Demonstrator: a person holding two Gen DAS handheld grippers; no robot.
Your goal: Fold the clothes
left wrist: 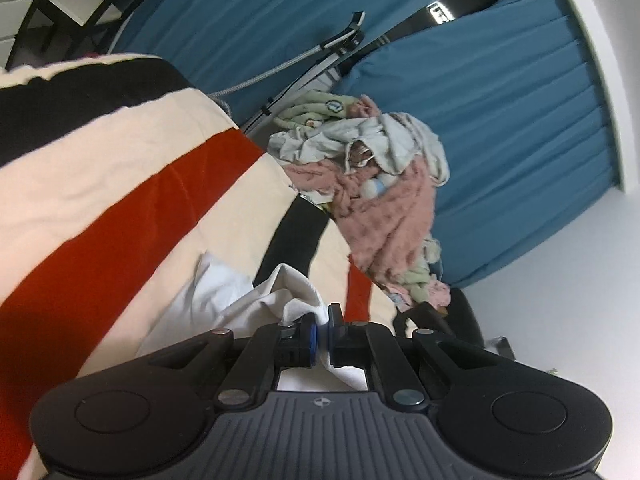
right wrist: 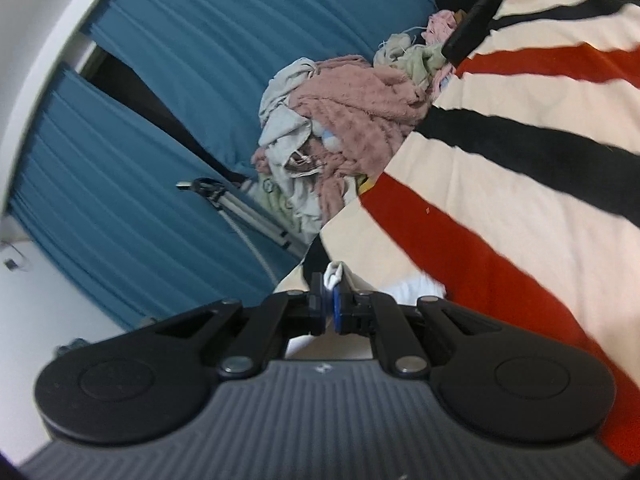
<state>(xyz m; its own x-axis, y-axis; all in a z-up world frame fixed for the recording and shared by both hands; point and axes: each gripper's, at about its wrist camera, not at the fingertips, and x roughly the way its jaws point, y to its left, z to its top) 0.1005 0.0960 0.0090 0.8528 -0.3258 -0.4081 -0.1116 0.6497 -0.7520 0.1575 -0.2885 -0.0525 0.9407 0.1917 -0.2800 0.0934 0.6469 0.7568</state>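
A white garment (left wrist: 240, 292) lies crumpled on the striped bedspread (left wrist: 120, 168), just ahead of my left gripper (left wrist: 323, 320). That gripper is shut on a bunched edge of the white cloth, which pokes up between its blue pads. In the right wrist view, my right gripper (right wrist: 332, 294) is shut on another bit of the white garment (right wrist: 334, 272), and only a small white loop shows above the pads. More white cloth (right wrist: 416, 290) shows just past its right finger. Both views are tilted sideways.
A heap of pink, grey and pale green clothes (left wrist: 372, 168) sits at the far edge of the cream, red and black bedspread (right wrist: 520, 160). Blue curtains (left wrist: 500, 120) hang behind. A tripod leg with a cable (right wrist: 248, 216) leans beside the heap.
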